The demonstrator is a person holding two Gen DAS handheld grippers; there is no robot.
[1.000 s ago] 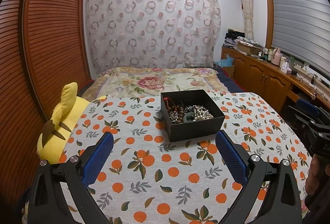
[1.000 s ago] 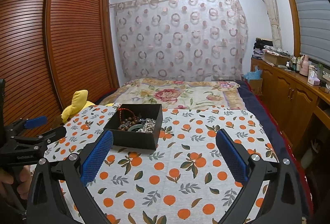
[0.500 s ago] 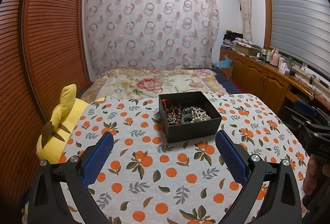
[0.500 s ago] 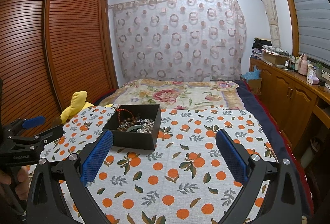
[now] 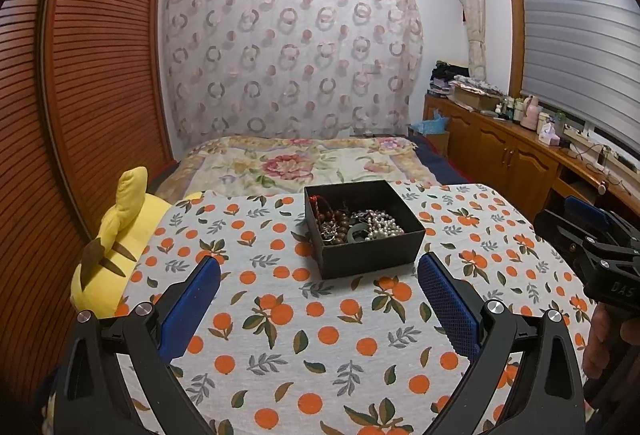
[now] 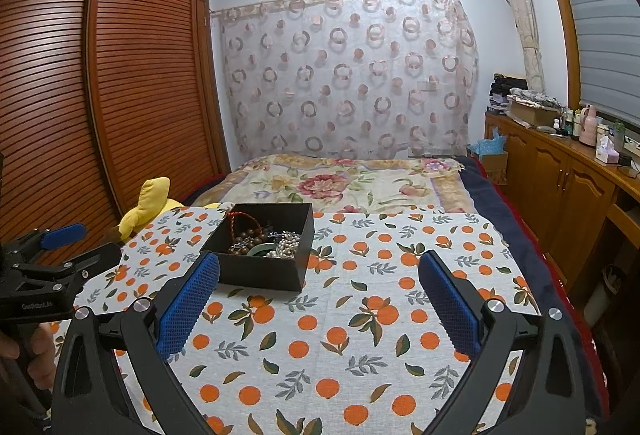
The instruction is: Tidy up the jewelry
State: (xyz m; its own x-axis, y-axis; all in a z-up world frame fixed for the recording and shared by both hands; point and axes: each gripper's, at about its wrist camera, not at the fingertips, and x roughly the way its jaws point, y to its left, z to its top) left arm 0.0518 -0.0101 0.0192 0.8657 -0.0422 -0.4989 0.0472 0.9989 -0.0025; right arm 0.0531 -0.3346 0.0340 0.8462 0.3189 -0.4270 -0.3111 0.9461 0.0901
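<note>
A black open box (image 5: pixel 372 255) (image 6: pixel 260 273) sits on the orange-print cloth (image 5: pixel 320 335) (image 6: pixel 360 335). Inside lie brown wooden beads (image 5: pixel 334 225) (image 6: pixel 246 237), a red cord (image 6: pixel 240 217), white pearls (image 5: pixel 382 227) (image 6: pixel 286 245) and a green ring (image 5: pixel 356 233) (image 6: pixel 262 249). My left gripper (image 5: pixel 319 267) hovers open just short of the box, nothing between its blue pads. My right gripper (image 6: pixel 319 263) is open too, with the box ahead and to its left. Each gripper appears at the edge of the other's view, the right gripper (image 5: pixel 592 247) and the left gripper (image 6: pixel 52 267).
A yellow plush toy (image 5: pixel 116 247) (image 6: pixel 154 201) lies at the cloth's left edge beside a slatted wooden wardrobe (image 6: pixel 120 75). A floral bedspread (image 5: pixel 296 163) stretches behind the box. Wooden cabinets (image 6: pixel 560 175) with bottles and clutter run along the right wall.
Both views have shifted slightly; the box sits a little farther back and lower in frame. Both grippers stay open and nothing was picked up.
</note>
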